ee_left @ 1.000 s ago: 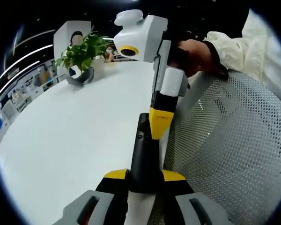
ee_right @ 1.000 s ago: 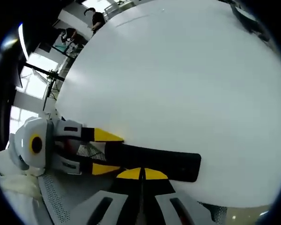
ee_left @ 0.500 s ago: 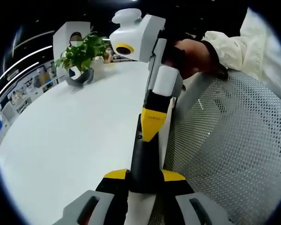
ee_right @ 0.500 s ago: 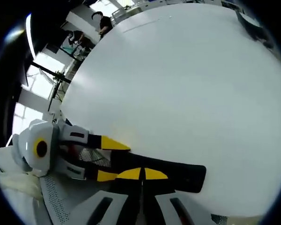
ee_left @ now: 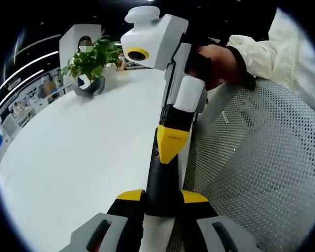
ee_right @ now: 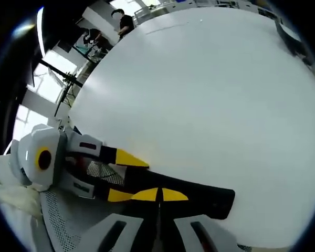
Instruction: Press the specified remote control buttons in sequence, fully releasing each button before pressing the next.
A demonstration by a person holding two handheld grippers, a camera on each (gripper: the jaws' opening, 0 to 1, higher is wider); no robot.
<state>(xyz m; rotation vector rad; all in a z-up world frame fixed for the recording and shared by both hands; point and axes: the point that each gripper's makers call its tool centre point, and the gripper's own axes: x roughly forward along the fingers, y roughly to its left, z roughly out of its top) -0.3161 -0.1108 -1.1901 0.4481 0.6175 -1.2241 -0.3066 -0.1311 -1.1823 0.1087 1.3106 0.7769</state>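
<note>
A slim black remote (ee_left: 158, 176) sticks out over the white table's (ee_left: 79, 152) edge, with my left gripper (ee_left: 161, 196) shut on its near end. My right gripper (ee_left: 170, 149) comes down from above, held by a person's hand (ee_left: 218, 59), and its shut yellow tips rest on the remote's upper face near a small button. In the right gripper view the shut right gripper (ee_right: 158, 195) sits on the remote (ee_right: 207, 193). The left gripper (ee_right: 128, 177) clamps the remote from the left there.
A potted green plant (ee_left: 92, 59) stands at the table's far side beside a white box. A white mesh chair (ee_left: 257, 163) lies to the right of the remote. Beyond the broad white table (ee_right: 210, 94) are a person (ee_right: 124, 21) and a dark stand (ee_right: 63, 79).
My right gripper has shifted left onto the remote and its tip sits a little lower. The left gripper still holds the remote in the same place.
</note>
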